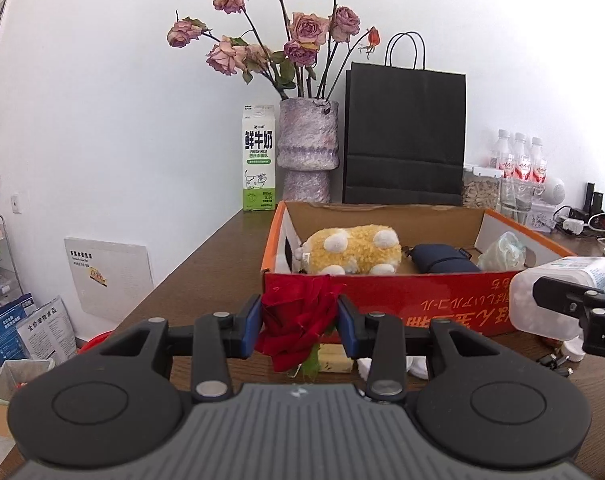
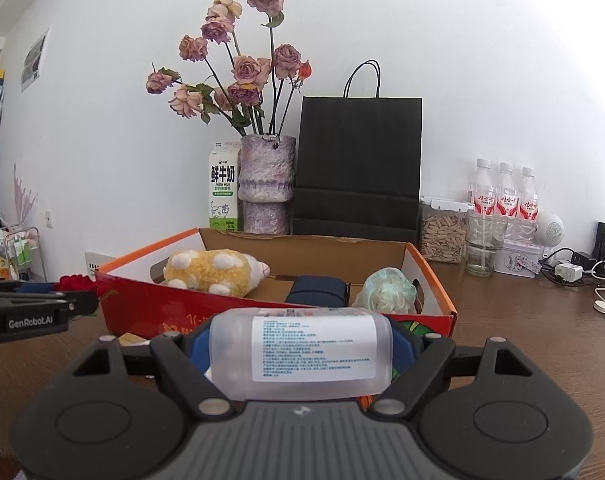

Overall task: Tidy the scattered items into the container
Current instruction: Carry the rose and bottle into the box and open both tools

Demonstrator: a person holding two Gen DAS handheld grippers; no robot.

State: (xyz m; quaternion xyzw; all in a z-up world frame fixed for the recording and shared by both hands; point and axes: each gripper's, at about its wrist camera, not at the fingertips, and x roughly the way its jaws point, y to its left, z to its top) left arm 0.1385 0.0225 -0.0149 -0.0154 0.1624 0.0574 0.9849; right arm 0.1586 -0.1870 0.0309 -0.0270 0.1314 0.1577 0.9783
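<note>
Nearest, red rose pinched in left gripper, frosted bottle spanned by wide right gripper, both just short of cardboard box: carrying step, next lifting over near wall, then releasing inside

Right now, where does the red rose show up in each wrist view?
Left wrist: the red rose sits at centre, clamped in the left gripper, just in front of the red box.
Right wrist: red rose at far left edge, beside the box's left corner.
Shared landmark: black paper bag.
</note>
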